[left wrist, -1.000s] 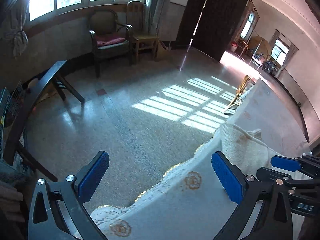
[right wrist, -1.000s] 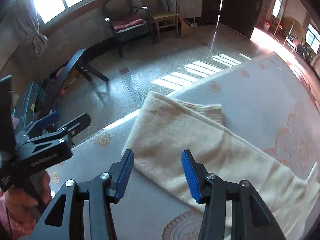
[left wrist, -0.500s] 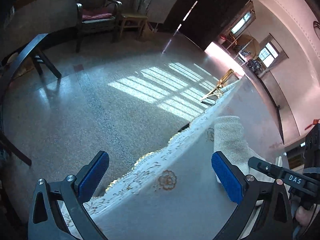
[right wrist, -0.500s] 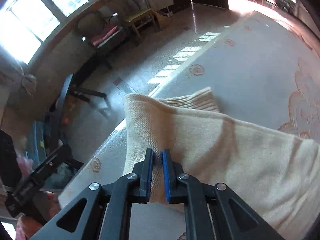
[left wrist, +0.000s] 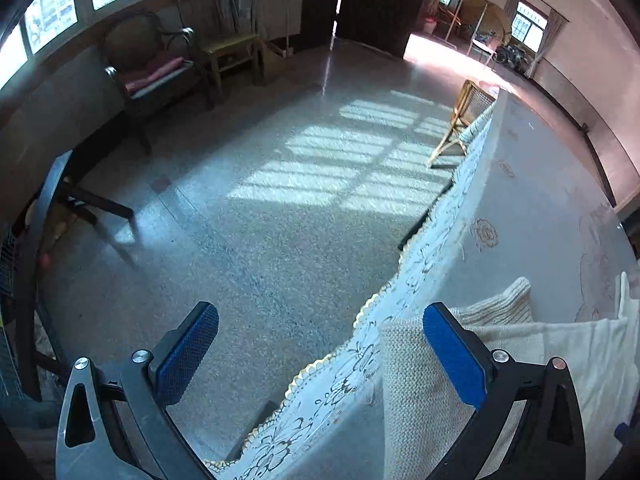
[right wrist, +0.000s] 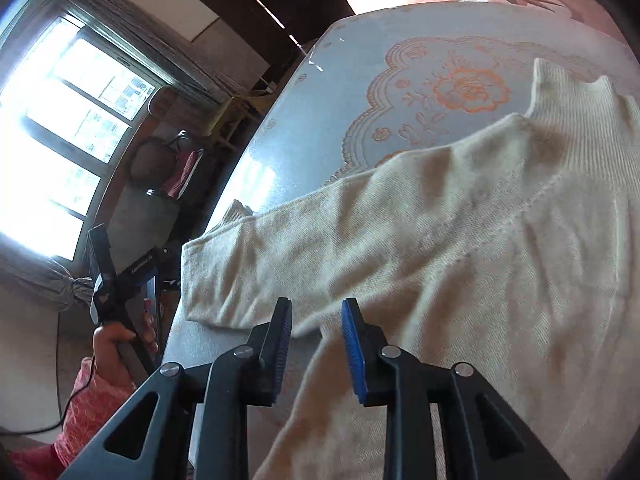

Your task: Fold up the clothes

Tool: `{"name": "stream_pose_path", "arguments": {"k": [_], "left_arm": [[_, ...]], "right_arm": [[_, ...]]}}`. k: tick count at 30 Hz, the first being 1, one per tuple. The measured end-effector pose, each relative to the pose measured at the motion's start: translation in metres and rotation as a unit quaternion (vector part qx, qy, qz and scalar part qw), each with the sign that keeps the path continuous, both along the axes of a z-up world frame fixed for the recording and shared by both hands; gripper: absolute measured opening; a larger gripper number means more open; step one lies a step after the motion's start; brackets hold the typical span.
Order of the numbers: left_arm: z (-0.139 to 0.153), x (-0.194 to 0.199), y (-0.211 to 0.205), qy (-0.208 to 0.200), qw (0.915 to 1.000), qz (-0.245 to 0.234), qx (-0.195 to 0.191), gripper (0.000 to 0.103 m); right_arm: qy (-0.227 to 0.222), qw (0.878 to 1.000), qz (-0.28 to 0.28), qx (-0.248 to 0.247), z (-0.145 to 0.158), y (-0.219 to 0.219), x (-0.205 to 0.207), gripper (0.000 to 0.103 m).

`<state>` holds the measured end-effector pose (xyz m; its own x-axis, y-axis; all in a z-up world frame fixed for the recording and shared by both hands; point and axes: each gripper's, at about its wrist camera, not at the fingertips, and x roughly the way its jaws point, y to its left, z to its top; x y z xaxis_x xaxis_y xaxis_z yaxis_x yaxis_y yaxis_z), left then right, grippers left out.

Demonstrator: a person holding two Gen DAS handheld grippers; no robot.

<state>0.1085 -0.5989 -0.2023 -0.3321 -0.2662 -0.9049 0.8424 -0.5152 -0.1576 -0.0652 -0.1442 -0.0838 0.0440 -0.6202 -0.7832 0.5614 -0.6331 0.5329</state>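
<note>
Cream sweater (right wrist: pixel 460 240) lies on the patterned tablecloth (right wrist: pixel 320 128), its sleeve now folded across the body after being carried over, as the right gripper (right wrist: pixel 316 344) opens empty above it and the left gripper (left wrist: pixel 320 356) hovers wide apart at the table edge.

1. The sweater (right wrist: pixel 460 240) is cream, in a fine ribbed knit
2. The tablecloth (right wrist: pixel 320 92) is pale blue-grey, with an orange rose medallion at its middle and a white lace edge trimmed in yellow (left wrist: pixel 400 320)
3. Both grippers are black, with blue pads (left wrist: pixel 452 356)
4. The person's sleeve (right wrist: pixel 92 404) is pink with a white pattern
5. The floor (left wrist: pixel 280 208) is speckled grey terrazzo
</note>
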Motion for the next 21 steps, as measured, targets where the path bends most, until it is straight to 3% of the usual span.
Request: {"name": "stream_pose_path", "arguments": {"k": [3, 7, 8, 9, 11, 14, 15, 16, 18, 21], "left_arm": [[-0.018, -0.011, 0.002, -0.01, 0.9972, -0.032, 0.067, 0.103], [-0.019, -0.018, 0.028, -0.003, 0.9961, -0.052, 0.072, 0.101], [-0.018, -0.021, 0.034, 0.003, 0.9961, -0.058, 0.066, 0.097], [-0.017, -0.024, 0.04, 0.018, 0.9958, -0.067, 0.061, 0.076], [-0.01, -0.03, 0.045, 0.014, 0.9973, -0.066, 0.029, 0.071], [0.0, -0.024, 0.035, 0.031, 0.998, -0.051, 0.024, 0.045], [0.004, -0.019, 0.031, 0.041, 0.9979, -0.042, 0.025, 0.023], [0.009, -0.018, 0.029, 0.057, 0.9969, -0.045, 0.029, 0.008], [0.025, -0.016, 0.029, 0.065, 0.9962, -0.057, 0.005, 0.008], [0.053, -0.027, 0.039, 0.059, 0.9921, -0.093, -0.06, 0.008]], "right_arm": [[-0.008, 1.0, -0.015, -0.004, -0.003, 0.021, -0.003, 0.027], [-0.018, 0.999, -0.018, -0.026, 0.002, 0.032, -0.001, 0.027], [-0.019, 0.999, -0.019, -0.029, 0.002, 0.031, 0.0, 0.027], [-0.022, 0.999, -0.02, -0.032, 0.001, 0.03, 0.0, 0.027], [-0.031, 0.999, -0.021, -0.036, -0.002, 0.031, 0.0, 0.027], [-0.047, 0.998, -0.027, -0.04, -0.009, 0.032, 0.0, 0.027], [-0.053, 0.997, -0.028, -0.042, -0.012, 0.032, 0.001, 0.027], [-0.057, 0.997, -0.029, -0.042, -0.014, 0.032, 0.001, 0.027], [-0.065, 0.996, -0.033, -0.041, -0.019, 0.032, 0.002, 0.027], [-0.076, 0.995, -0.039, -0.042, -0.023, 0.036, 0.002, 0.027]]}}
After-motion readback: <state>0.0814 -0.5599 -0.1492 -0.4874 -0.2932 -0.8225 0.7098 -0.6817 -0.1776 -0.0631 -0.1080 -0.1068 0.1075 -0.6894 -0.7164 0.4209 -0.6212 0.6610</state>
